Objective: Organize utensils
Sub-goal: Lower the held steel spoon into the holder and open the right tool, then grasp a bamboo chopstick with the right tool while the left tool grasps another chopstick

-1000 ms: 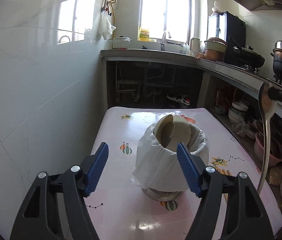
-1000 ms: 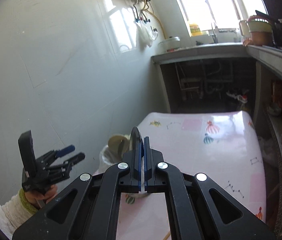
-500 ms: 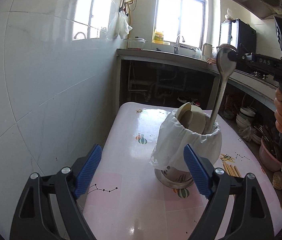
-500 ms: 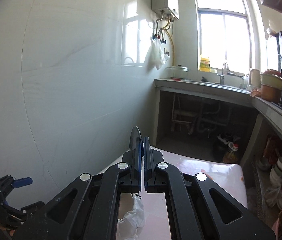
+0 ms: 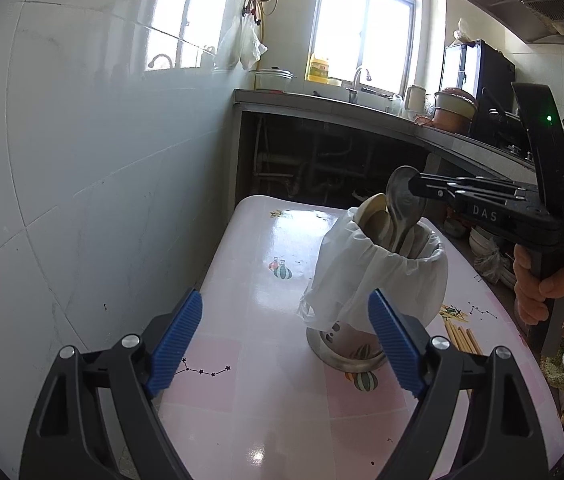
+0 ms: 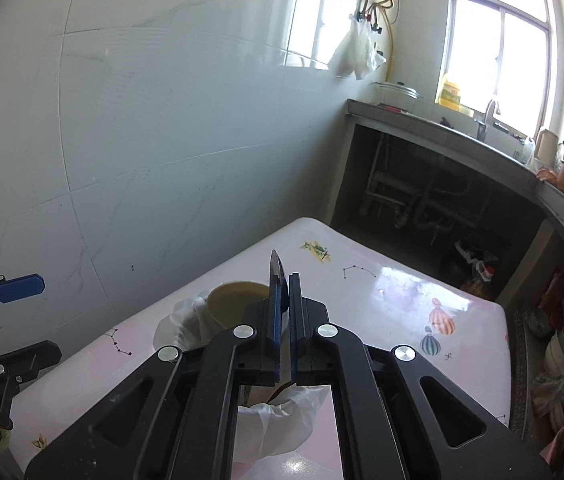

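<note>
Metal spoon (image 5: pixel 402 204): stiff, smooth, slippery; clamped at its bowl by right tool (image 5: pixel 416 188), handle down inside bag-lined holder (image 5: pixel 378 280) below. Left tool (image 5: pixel 284 344): wide, empty, holder ahead.

White tiled wall (image 5: pixel 82 152) fills the left of the frame. Bright windows (image 5: pixel 366 20) glow at the top centre above a grey counter (image 5: pixel 322 106) with a tap (image 5: pixel 360 76). A range hood (image 5: pixel 542 12) sits upper right.
</note>
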